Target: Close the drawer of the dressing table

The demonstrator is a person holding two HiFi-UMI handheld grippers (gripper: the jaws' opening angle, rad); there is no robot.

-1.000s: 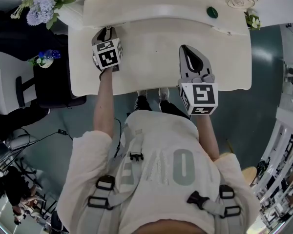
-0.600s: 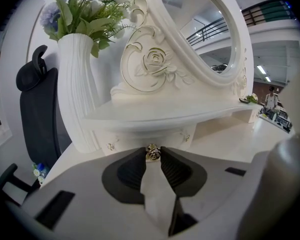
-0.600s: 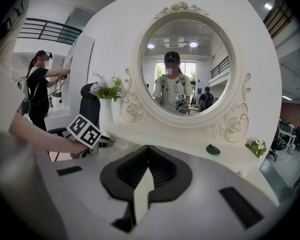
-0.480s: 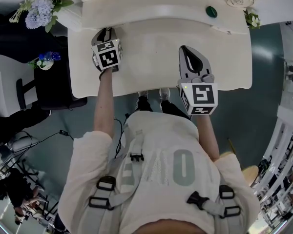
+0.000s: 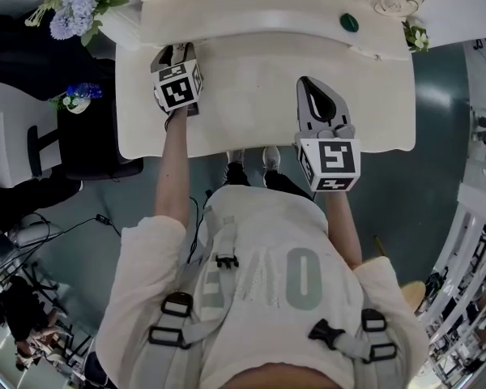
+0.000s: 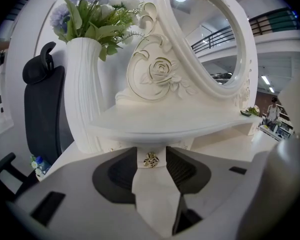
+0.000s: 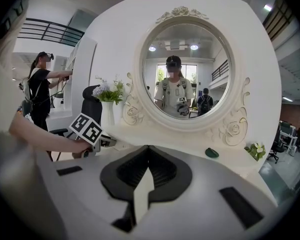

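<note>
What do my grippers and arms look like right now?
The left gripper and right gripper are light grey shells with black ribbed pads, each carrying a white cube with black square markers. Short pale sleeves leave the forearms bare. The left's jaws have just been opening, the drawer knob between them.

We note white ribbed vase (image 6: 85, 99), upright, at far left; blue and white flowers (image 6: 87, 6) with green leaves in it. Black office chair (image 6: 40, 109) just beside vase, to its left. Small blue posy (image 5: 77, 96) near chair. Dark green object (image 7: 211, 153) well right of vase, near little white-flowered sprig (image 7: 255, 149); perhaps pebble, too small for us to tell. Cables (image 5: 73, 227) on grey floor (image 5: 89, 201). Person (image 7: 40, 91) in dark top stands in background, arm stretched forward.
</note>
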